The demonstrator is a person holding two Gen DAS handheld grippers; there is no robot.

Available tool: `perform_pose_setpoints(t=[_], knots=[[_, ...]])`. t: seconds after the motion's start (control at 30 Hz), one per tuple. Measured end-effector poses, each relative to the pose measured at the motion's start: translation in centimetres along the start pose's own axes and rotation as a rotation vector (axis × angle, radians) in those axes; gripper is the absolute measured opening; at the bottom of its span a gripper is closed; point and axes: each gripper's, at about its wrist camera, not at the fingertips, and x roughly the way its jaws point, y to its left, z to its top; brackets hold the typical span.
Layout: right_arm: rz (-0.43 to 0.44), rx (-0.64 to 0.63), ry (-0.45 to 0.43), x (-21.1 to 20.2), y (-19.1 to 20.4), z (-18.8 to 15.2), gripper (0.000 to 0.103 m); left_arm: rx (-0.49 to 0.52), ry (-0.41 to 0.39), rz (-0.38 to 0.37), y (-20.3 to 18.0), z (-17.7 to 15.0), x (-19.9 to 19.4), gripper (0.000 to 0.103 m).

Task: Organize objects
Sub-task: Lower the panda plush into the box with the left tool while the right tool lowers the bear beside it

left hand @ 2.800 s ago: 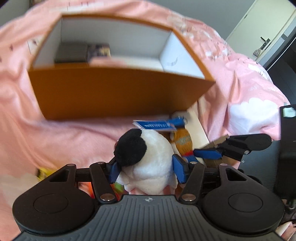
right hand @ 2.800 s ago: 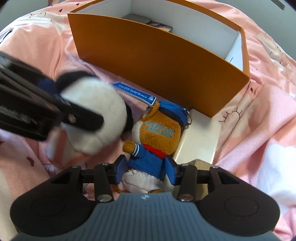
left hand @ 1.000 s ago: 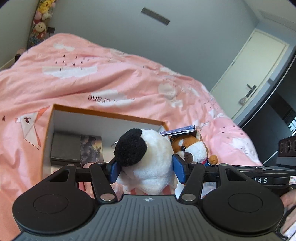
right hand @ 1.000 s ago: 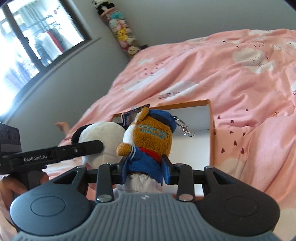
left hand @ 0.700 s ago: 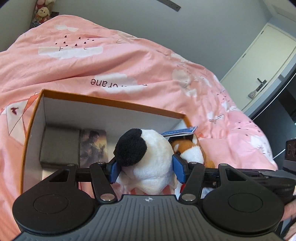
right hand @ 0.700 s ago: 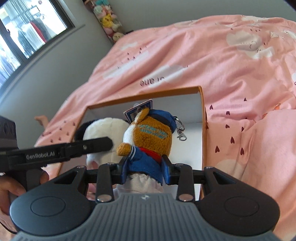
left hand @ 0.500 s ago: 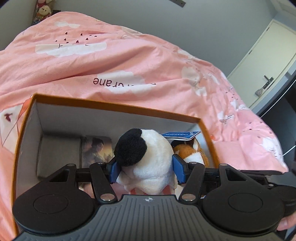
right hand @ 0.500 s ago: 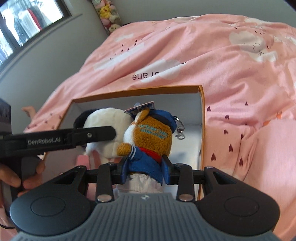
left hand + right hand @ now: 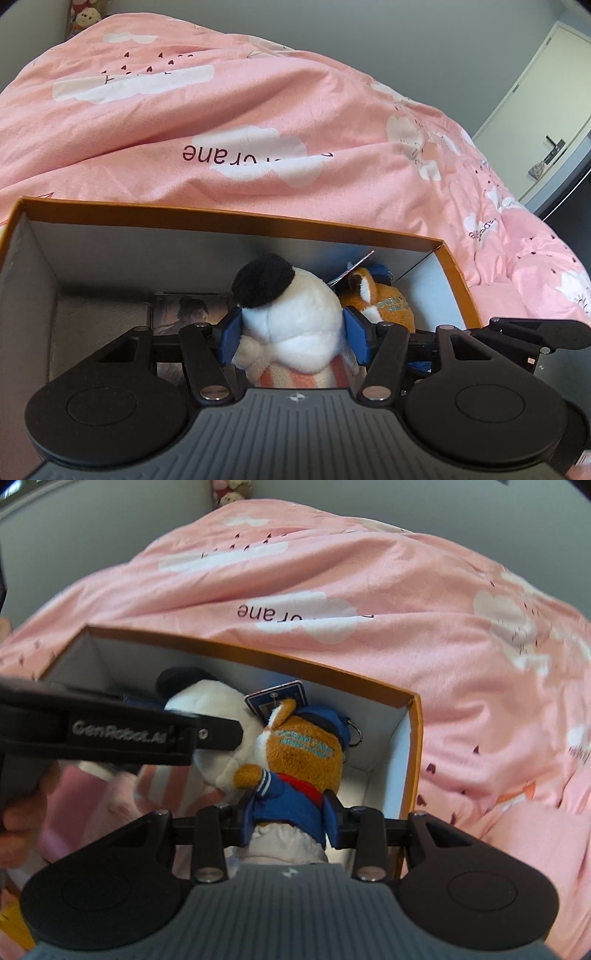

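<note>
My left gripper (image 9: pixel 291 338) is shut on a white plush with a black ear (image 9: pixel 291 314), held inside the orange box (image 9: pixel 236 218). The blue pads press both sides of its body. My right gripper (image 9: pixel 290 821) is shut on an orange fox plush in a blue sailor jacket and cap (image 9: pixel 303 753), beside the white plush (image 9: pixel 207 705) within the same box (image 9: pixel 415 738). The fox plush (image 9: pixel 384 301) shows to the right of the white one in the left wrist view. The left gripper's arm (image 9: pixel 122 731) crosses the right wrist view at left.
A dark flat case (image 9: pixel 99 321) and a picture card (image 9: pixel 188 312) lie on the box floor at left. A pink duvet with white clouds (image 9: pixel 258 122) surrounds the box. A door (image 9: pixel 546 110) stands at the far right. A person's hand (image 9: pixel 18 816) holds the left gripper.
Both grippers have come down and forward with their plush toys, from above the box to inside it. The box now fills more of each view. Neither grip has altered.
</note>
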Motion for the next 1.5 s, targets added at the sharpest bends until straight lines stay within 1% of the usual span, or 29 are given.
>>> perform_pose_setpoints(t=[0.13, 0.2, 0.23, 0.27, 0.33, 0.43, 0.47, 0.53, 0.57, 0.63, 0.7, 0.77, 0.8, 0.83, 0.9, 1.07, 1.17, 1.27, 1.4, 1.5], knots=[[-0.061, -0.104, 0.008, 0.9, 1.1, -0.1, 0.04, 0.002, 0.028, 0.015, -0.2, 0.5, 0.5, 0.068], [-0.083, -0.135, 0.008, 1.3, 1.4, -0.1, 0.042, 0.013, 0.039, 0.02, -0.2, 0.6, 0.6, 0.069], [-0.09, -0.146, 0.008, 1.5, 1.4, -0.1, 0.043, 0.017, 0.037, 0.026, -0.2, 0.6, 0.5, 0.072], [-0.093, -0.156, 0.007, 1.6, 1.5, 0.0, 0.046, 0.022, 0.04, 0.032, -0.2, 0.7, 0.2, 0.073], [-0.099, -0.178, 0.006, 1.9, 1.5, 0.0, 0.047, 0.034, 0.055, 0.037, -0.2, 0.7, -0.4, 0.076], [-0.092, -0.195, 0.0, 2.1, 1.3, 0.3, 0.047, 0.058, 0.089, 0.014, 0.0, 0.5, -1.6, 0.078], [-0.085, -0.199, 0.001, 2.1, 1.2, 0.4, 0.047, 0.066, 0.104, 0.003, 0.0, 0.4, -2.0, 0.076], [-0.064, -0.209, 0.005, 2.1, 0.8, 0.6, 0.047, 0.08, 0.121, -0.017, 0.0, 0.1, -2.7, 0.066], [-0.049, -0.213, 0.006, 2.0, 0.6, 0.8, 0.047, 0.081, 0.126, -0.024, 0.1, 0.0, -2.9, 0.064], [-0.017, -0.219, 0.006, 1.5, 0.2, 0.9, 0.045, 0.071, 0.135, -0.037, 0.3, -0.3, -3.0, 0.049], [0.007, -0.223, -0.003, 0.5, -0.2, 0.9, 0.045, 0.072, 0.133, -0.049, 0.4, -0.5, -2.8, 0.047], [0.047, -0.223, 0.001, -0.6, -0.5, 0.8, 0.043, 0.057, 0.133, -0.054, 0.4, -0.6, -2.5, 0.046], [0.068, -0.22, 0.012, -1.0, -0.6, 0.8, 0.038, 0.055, 0.135, -0.054, 0.3, -0.6, -2.3, 0.046], [0.086, -0.218, 0.029, -1.2, -0.7, 0.7, 0.036, 0.059, 0.134, -0.051, 0.1, -0.6, -2.1, 0.046], [0.103, -0.213, 0.062, -1.4, -0.7, 0.6, 0.035, 0.074, 0.133, -0.04, -0.5, -0.7, -1.8, 0.046], [0.059, -0.251, 0.097, -0.6, -0.3, 0.1, 0.033, 0.125, 0.141, -0.038, -1.4, -1.1, -1.0, 0.046], [0.054, -0.26, 0.119, 0.0, -0.2, -0.2, 0.033, 0.138, 0.149, -0.041, -1.5, -1.1, -0.6, 0.046], [0.052, -0.273, 0.13, 0.5, -0.1, -0.3, 0.032, 0.194, 0.149, -0.022, -2.0, -1.2, -0.3, 0.047], [0.051, -0.281, 0.138, 0.9, 0.3, -0.2, 0.035, 0.256, 0.159, -0.009, -2.8, -1.5, 0.1, 0.047], [0.046, -0.289, 0.139, 1.1, 0.5, -0.1, 0.038, 0.25, 0.179, -0.02, -2.9, -1.6, 0.5, 0.048]])
